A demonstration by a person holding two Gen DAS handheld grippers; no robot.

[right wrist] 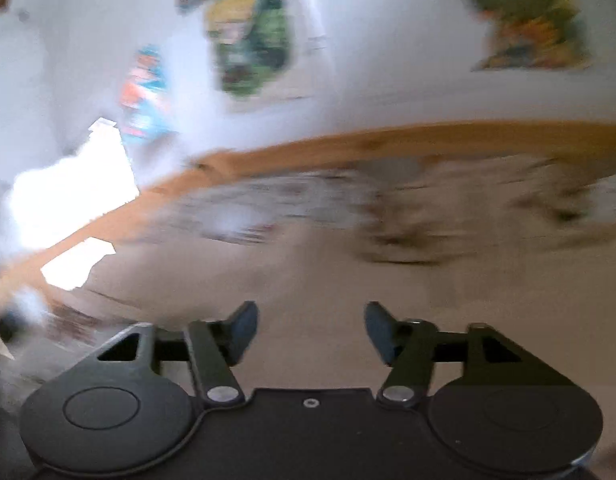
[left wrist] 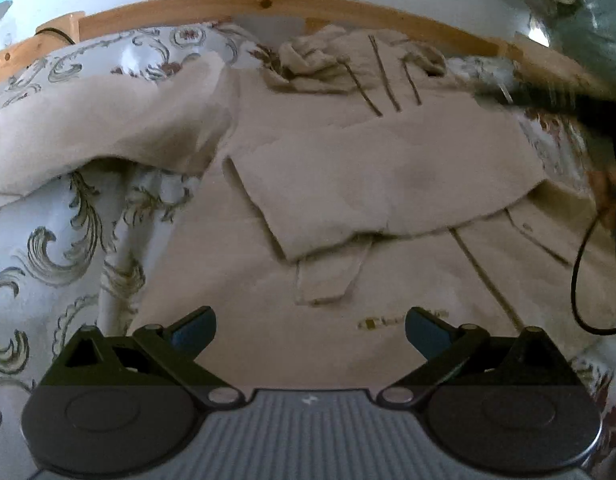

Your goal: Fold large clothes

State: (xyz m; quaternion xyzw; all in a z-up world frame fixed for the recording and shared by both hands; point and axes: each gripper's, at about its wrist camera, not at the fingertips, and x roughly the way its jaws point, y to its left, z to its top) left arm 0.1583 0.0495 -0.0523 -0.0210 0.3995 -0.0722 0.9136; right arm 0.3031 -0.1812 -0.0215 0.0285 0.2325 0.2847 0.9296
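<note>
Left gripper (left wrist: 310, 330) wide, empty; right gripper (right wrist: 311, 330) likewise.

Left wrist view is dim, fairly sharp, edges bowed. Right wrist view is motion-smeared; blown-out glare at left, perhaps a window (right wrist: 72, 200).

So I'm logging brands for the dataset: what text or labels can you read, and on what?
Embroidered gold wordmark on the hoodie: blurred and part hidden behind the left gripper; not readable.
Posters on the wall: motion-blurred, no legible text.
Nothing else carries text.
</note>
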